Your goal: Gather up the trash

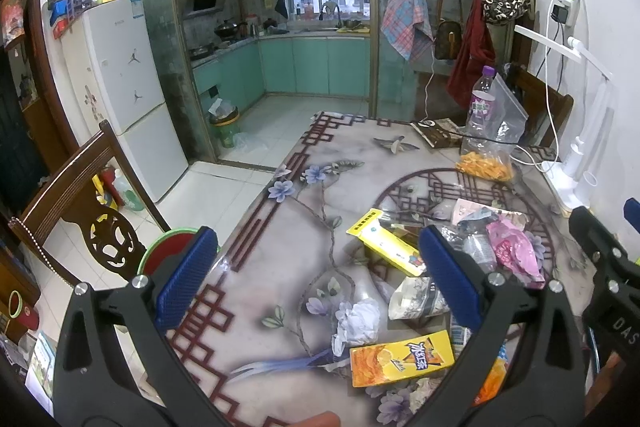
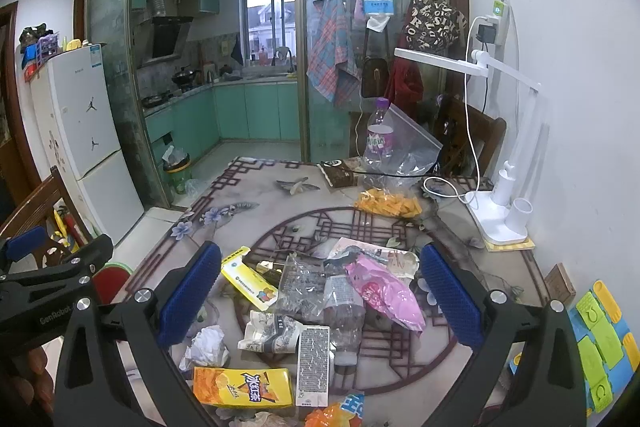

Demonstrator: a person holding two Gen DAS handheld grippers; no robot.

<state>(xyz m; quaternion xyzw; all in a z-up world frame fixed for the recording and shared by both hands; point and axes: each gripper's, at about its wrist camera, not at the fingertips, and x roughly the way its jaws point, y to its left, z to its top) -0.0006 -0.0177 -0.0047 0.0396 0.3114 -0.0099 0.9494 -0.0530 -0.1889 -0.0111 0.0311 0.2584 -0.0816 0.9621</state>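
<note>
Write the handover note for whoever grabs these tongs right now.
Left tongs: open, empty, above the table's near left part.
Right tongs: open, empty, over the trash pile.
Trash on the table: yellow packet, pink bag, crumpled tissue, orange drink carton, clear wrappers.
Done: nothing picked up by the look of it.
Left: everything. A green bin stands on the kitchen floor.

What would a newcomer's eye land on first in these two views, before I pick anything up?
The heap of trash in the middle of the flowered table: a pink bag, a yellow-orange drink carton at the near edge and a crumpled white paper ball beside it. Both the left claw and the right claw hang open above the pile, holding nothing. Farther back, a purple-capped bottle stands by a white desk lamp.
</note>
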